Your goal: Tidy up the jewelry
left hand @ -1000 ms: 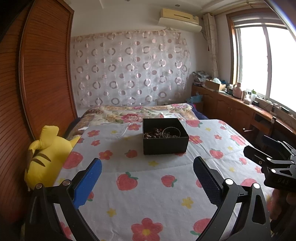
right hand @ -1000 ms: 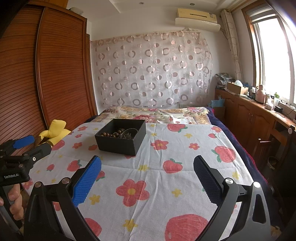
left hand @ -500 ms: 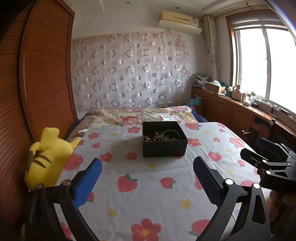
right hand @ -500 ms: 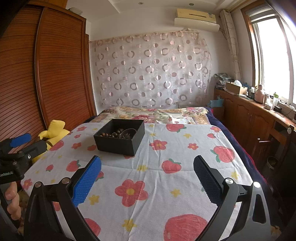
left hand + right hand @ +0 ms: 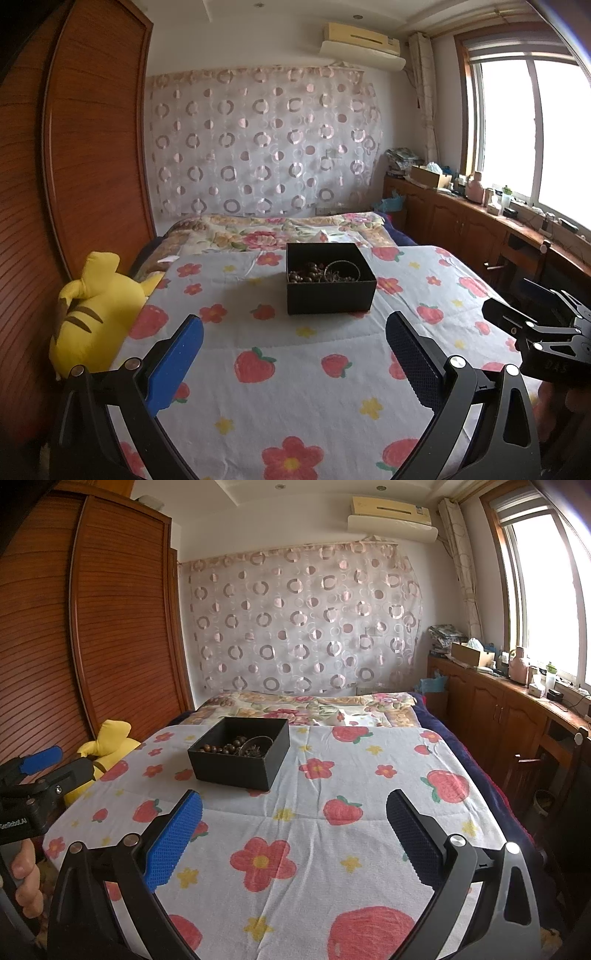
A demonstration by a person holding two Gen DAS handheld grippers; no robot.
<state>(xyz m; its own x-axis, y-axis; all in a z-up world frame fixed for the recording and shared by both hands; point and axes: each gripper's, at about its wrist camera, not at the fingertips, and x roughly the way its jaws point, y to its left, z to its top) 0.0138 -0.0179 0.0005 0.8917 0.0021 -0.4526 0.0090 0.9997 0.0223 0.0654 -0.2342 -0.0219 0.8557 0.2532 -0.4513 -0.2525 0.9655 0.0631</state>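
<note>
Far left against the wooden wardrobe (image 5: 92,155): a yellow plush toy (image 5: 94,314), slumped off the edge of the bedspread and clear of the work. Next, left gripper (image 5: 293,349), held low over the near end of the flowered bedspread (image 5: 295,387), fingers wide apart and gripping nothing, aimed straight at the box, probably ready for an approach. Centre, well apart from both tools: an open black box (image 5: 330,295) resting flat on the cloth, lidless so the contents can be reached from above. Inside, a tangle of dark wooden beads (image 5: 306,275) towards the left and a thin metal bangle (image 5: 343,269) towards the right, heaped rather than sorted. Right gripper (image 5: 293,829) likewise spread open and empty, hovering above the bedspread. Far right, cabinets (image 5: 461,229) below the window.
</note>
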